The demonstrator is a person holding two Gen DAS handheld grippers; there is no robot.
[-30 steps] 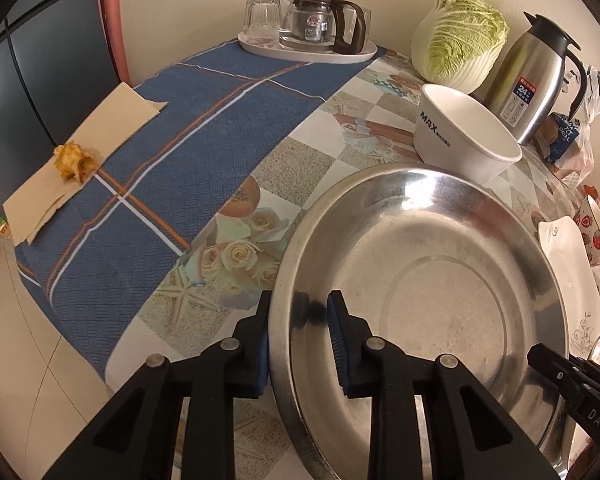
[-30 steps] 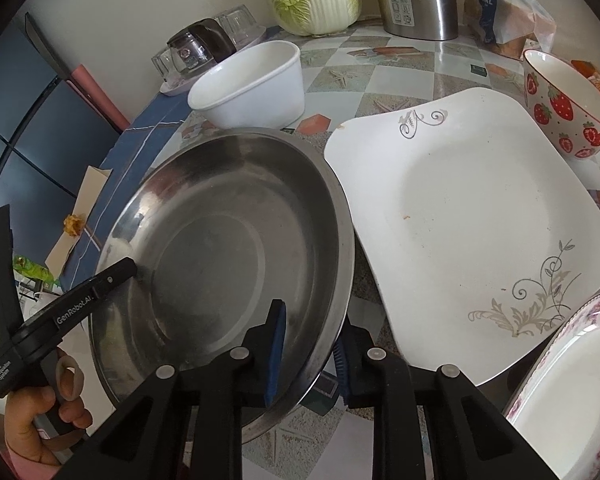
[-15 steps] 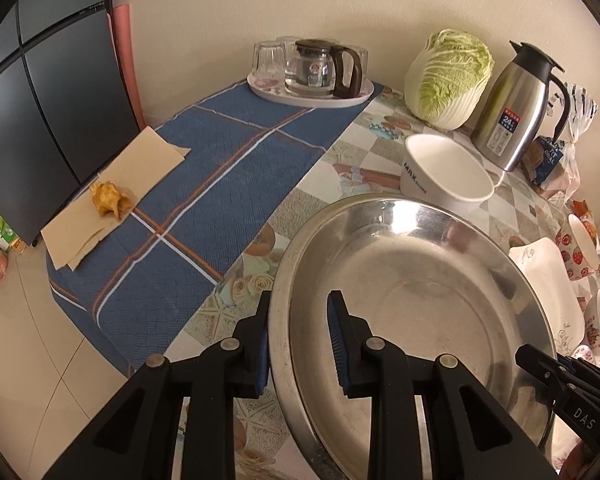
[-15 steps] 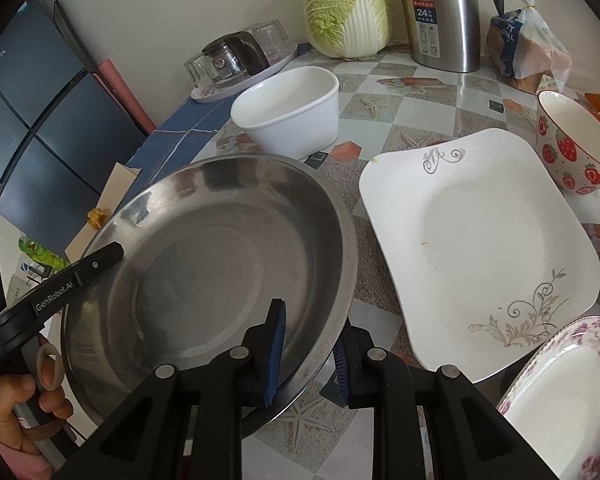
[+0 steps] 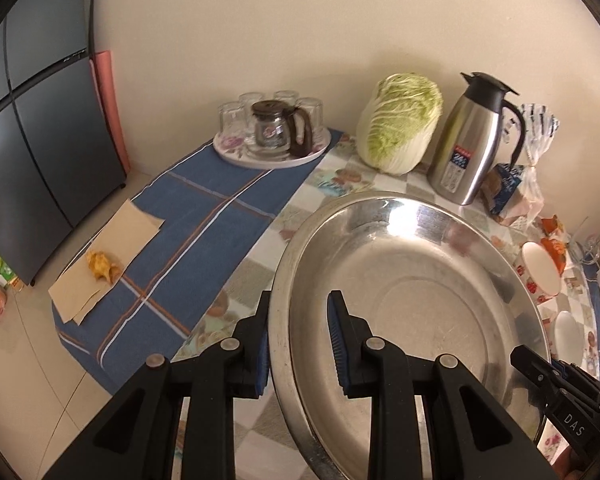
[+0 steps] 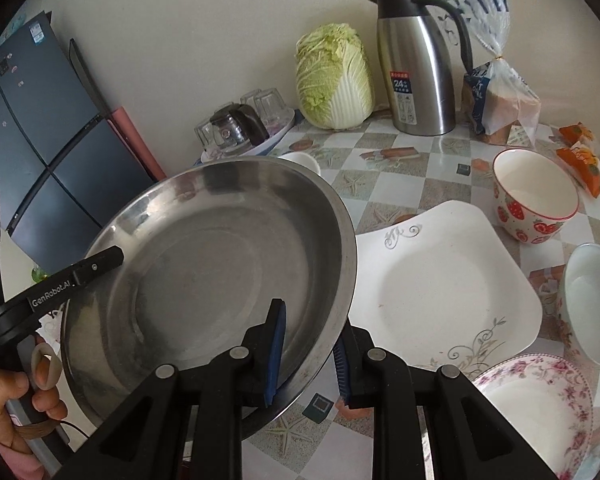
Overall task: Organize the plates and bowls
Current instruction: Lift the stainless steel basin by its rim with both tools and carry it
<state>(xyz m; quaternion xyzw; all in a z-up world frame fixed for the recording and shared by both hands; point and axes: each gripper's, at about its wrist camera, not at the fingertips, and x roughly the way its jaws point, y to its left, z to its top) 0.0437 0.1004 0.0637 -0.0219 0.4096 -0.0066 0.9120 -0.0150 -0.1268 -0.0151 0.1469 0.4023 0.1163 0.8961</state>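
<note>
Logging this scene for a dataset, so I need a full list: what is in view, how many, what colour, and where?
steel basin: 1, silver, lifted, rim clamped by both tongs
square plate: 1, white, right of basin
strawberry bowl: 1, white and red, behind plate
floral plate: 1, pink-flowered, near right
white bowl: 1, mostly hidden behind basin
cabbage: 1, green, by wall
thermos jug: 1, steel, beside cabbage
glass teapot tray: 1, far left
bread bag: 1, right of jug
left tongs: shut on rim
right tongs: shut on rim

White bowl [image 6: 304, 159] mostly hidden behind steel basin [image 6: 204, 264]
</note>
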